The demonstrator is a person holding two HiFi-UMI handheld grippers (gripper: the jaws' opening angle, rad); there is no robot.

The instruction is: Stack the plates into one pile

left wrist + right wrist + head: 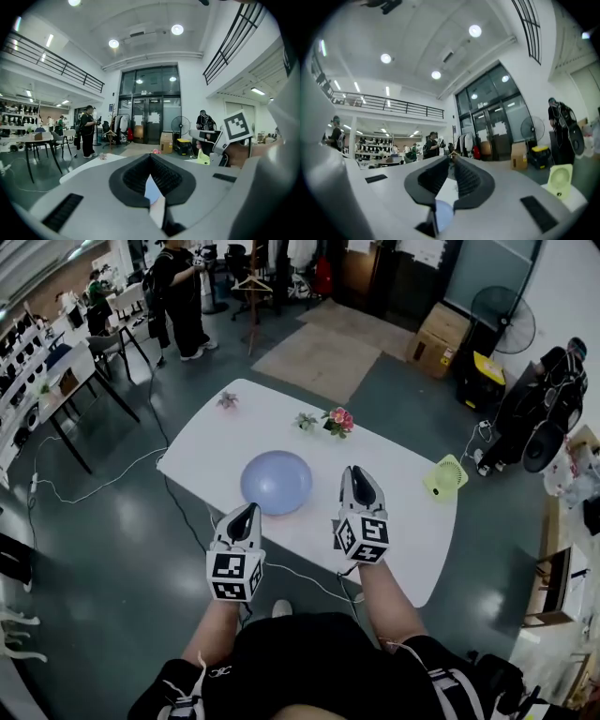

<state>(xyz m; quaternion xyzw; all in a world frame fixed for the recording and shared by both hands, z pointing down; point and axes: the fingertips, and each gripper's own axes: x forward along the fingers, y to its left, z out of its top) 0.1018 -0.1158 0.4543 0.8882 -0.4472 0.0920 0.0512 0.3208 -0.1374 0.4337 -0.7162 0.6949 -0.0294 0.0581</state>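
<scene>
A lavender-blue pile of plates [277, 482] sits as one rounded mound near the middle of the white table [410, 538]. Both grippers are held above the table's near edge and point away from me, roughly level. My left gripper [247, 510] is just in front of the pile, its jaws together and empty. My right gripper [355, 472] is to the right of the pile, also closed with nothing in it. In the left gripper view the closed gripper [150, 157] shows a sliver of the blue plate [153, 190] below; in the right gripper view the gripper [451, 158] shows the plate [443, 213] too.
Pink flowers [339, 419] and two small plants [305, 421] [227, 399] stand along the table's far side. A yellow-green desk fan [446, 474] sits at its right end. Cables trail on the floor to the left; people stand further back.
</scene>
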